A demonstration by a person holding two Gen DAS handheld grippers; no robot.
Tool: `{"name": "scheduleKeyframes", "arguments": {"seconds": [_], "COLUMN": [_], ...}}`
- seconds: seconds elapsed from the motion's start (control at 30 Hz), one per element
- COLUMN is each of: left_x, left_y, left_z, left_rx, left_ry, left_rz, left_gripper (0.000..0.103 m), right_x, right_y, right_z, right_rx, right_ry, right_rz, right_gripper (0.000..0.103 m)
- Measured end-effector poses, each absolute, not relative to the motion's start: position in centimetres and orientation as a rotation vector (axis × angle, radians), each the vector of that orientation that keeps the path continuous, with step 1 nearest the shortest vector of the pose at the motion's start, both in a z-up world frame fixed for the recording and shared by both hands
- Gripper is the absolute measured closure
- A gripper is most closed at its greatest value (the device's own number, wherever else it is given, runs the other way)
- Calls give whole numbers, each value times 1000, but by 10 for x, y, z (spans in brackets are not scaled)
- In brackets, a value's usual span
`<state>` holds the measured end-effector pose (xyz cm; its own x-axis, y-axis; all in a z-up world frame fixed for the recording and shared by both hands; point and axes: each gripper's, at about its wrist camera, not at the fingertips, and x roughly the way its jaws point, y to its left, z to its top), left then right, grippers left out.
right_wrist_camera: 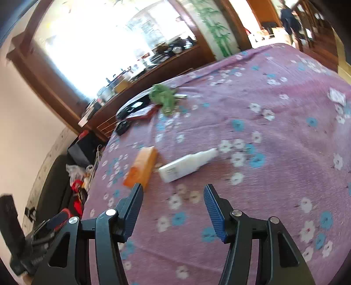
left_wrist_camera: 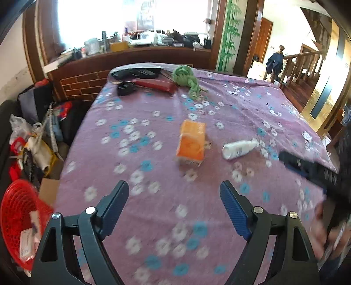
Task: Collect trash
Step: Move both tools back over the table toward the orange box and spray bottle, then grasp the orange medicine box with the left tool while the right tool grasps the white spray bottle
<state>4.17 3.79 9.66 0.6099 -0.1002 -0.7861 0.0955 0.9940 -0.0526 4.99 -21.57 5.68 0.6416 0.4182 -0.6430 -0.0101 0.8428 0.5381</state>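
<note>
Left gripper [left_wrist_camera: 174,194] low in the left wrist frame, jaws spread wide with nothing between them; right gripper [right_wrist_camera: 173,197] likewise parted and empty above the purple flowered bedspread [right_wrist_camera: 274,122]. Orange box [left_wrist_camera: 192,140] at centre of the left wrist frame, white bottle [left_wrist_camera: 239,147] lying just right of it, apart from both grippers. Red basket [left_wrist_camera: 16,219] at lower left edge, holding wrappers.

A bright window [left_wrist_camera: 131,19] glares above a cluttered wooden ledge [left_wrist_camera: 131,52]; a stair railing [left_wrist_camera: 307,63] stands right.
</note>
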Motion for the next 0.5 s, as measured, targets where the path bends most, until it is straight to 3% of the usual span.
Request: {"name": "scheduleKeyframes", "arguments": {"seconds": [0.27,0.43,0.5], "left_x": [142,166,171], "left_y": [-4,-14,-17], "left_z": [55,34,27], "left_rx": [129,161,159], "left_ry": [1032,1050,1066], "left_rz": [-18,2,-11], "left_gripper": [19,19,27], "right_x": [56,56,56], "right_y": [-237,-235,-236], "right_z": [34,34,32], "right_rx": [599,598,612], "right_ry": [862,860,867], "right_rz": [287,304,311], "right_gripper": [39,39,39]}}
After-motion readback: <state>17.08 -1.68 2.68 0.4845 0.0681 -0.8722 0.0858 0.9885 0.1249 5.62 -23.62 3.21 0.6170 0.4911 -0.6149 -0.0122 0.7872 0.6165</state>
